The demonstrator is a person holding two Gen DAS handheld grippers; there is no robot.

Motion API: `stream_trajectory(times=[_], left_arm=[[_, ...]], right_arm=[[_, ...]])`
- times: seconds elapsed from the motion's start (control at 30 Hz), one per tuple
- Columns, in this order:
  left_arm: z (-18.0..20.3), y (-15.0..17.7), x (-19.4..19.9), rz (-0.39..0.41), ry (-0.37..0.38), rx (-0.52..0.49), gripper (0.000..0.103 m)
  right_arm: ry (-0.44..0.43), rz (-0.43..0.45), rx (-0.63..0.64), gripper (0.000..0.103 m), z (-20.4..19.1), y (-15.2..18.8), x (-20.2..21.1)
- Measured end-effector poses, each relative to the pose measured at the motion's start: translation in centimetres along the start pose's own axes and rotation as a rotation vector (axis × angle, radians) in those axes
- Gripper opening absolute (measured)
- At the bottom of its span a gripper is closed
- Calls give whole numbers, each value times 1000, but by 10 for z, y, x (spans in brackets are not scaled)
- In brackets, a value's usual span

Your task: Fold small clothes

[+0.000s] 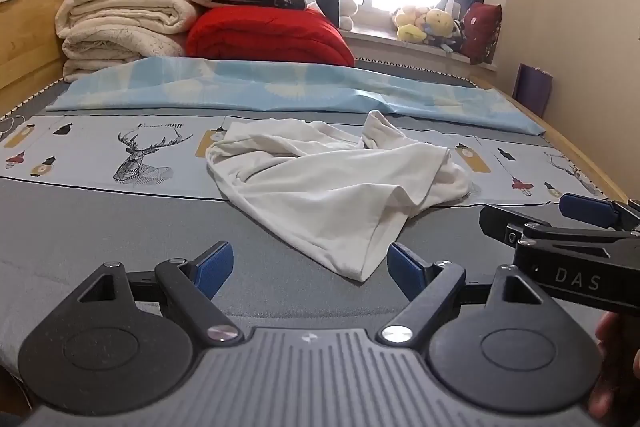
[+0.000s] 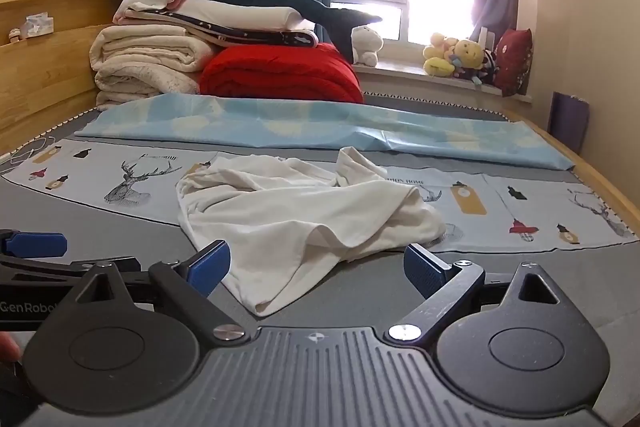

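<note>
White garment [image 1: 332,187] is seen lying crumpled on the grey bed sheet [image 1: 100,211], partly over a printed deer-pattern band. Its near corner is reached between the blue pads of the right gripper [image 2: 316,269], whose jaws are spread wide without pressing it. The left gripper [image 1: 310,267] is likewise held wide open and empty, just beside that corner.

Soft, matt white cloth garment [image 1: 328,187] lies rumpled on smooth printed bedsheet [image 1: 120,227] — varnished wooden headboard [image 1: 28,27] beyond.
</note>
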State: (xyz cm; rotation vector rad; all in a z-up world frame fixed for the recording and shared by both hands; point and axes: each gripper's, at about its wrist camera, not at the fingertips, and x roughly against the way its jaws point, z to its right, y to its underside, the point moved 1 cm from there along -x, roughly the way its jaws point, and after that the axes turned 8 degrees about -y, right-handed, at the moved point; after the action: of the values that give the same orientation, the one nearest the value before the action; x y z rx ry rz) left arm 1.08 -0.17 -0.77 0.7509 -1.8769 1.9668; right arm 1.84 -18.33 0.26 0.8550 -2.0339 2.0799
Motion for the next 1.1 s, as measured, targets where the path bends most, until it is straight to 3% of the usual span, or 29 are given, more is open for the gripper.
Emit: stream_trajectory(times=[1.1], left_arm=[[0,0,-1,-2,-1,2,88]], right_arm=[[4,-4,4,94,-1,1,-1]])
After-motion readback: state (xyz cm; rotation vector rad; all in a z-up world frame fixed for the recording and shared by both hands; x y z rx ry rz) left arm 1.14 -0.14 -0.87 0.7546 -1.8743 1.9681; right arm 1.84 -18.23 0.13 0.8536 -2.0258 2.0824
